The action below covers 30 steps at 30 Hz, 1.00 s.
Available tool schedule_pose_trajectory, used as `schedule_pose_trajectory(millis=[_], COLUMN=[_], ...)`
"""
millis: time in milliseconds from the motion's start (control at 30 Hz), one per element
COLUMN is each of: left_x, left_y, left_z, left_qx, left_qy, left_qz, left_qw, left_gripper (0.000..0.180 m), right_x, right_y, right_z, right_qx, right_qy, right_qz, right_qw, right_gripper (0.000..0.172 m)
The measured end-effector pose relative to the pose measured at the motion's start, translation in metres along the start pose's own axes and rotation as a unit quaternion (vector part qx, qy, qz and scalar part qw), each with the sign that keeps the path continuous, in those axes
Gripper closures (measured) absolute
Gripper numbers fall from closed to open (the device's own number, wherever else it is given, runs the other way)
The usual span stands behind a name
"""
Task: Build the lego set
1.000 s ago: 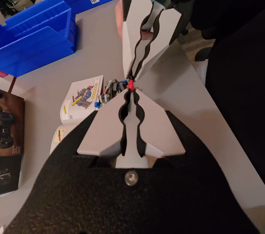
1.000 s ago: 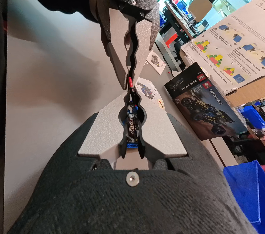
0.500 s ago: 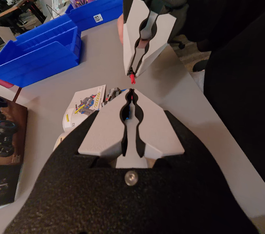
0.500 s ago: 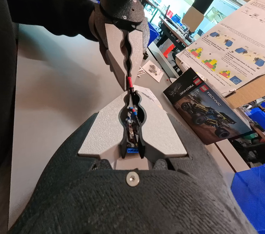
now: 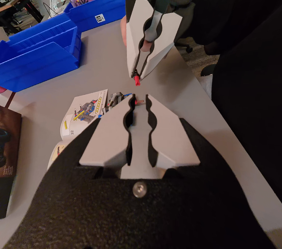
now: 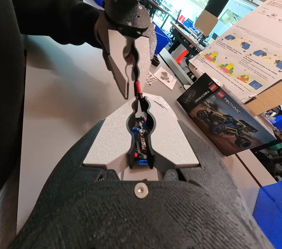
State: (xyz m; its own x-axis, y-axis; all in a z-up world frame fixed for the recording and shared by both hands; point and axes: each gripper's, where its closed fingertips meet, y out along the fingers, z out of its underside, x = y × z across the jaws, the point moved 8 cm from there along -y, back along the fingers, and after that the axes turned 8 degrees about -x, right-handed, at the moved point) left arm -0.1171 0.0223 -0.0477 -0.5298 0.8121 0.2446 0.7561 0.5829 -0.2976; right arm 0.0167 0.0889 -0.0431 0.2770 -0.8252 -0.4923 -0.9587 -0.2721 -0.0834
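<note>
Right gripper (image 5: 136,76) pinches the red pin (image 5: 137,81), which we should hold straight and firm, while the left gripper (image 5: 139,96) stands apart.

My table (image 5: 97,61) grey, flat. Open paper booklet (image 5: 85,113) lies on it. Small toy brick build (image 5: 113,101) sits on table, just beside booklet, touching its edge. Two blue bins (image 5: 41,57) stand at far side, side by side. Dark toy box (image 6: 225,121) with car picture stands near other edge. Second thin booklet (image 6: 165,77) lies flat farther off, sticker sheet (image 6: 151,77) just beside it. Tiny red piece (image 6: 181,87) lies alone near box.
</note>
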Motion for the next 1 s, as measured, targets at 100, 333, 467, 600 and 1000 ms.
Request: schedule_pose_trajectory(millis=[100,333,467,600,1000], left_x=[0.001,0.008,0.017,0.017,0.017], left_y=[-0.001,-0.004,-0.004,0.002,0.004], left_z=[0.002,0.025,0.038,0.045,0.048], left_qx=[0.005,0.054,0.056,0.041,0.056], left_qy=[0.001,-0.045,-0.141,-0.191,-0.224], left_qz=[-0.005,-0.068,-0.181,-0.227,-0.281], left_qw=[1.0,0.995,0.972,0.954,0.931], left_gripper=[0.179,0.178,0.172,0.169,0.169], right_x=[0.0,0.014,0.037,0.046,0.034], right_y=[0.0,0.008,0.023,0.036,0.014], right_z=[0.003,0.034,0.05,0.062,0.054], right_qx=[0.007,0.122,0.177,0.222,0.276], right_qy=[0.006,0.089,0.189,0.251,0.205], right_qz=[0.003,0.004,0.002,0.006,-0.005], right_qw=[1.0,0.988,0.966,0.942,0.939], right_gripper=[0.168,0.168,0.167,0.167,0.132])
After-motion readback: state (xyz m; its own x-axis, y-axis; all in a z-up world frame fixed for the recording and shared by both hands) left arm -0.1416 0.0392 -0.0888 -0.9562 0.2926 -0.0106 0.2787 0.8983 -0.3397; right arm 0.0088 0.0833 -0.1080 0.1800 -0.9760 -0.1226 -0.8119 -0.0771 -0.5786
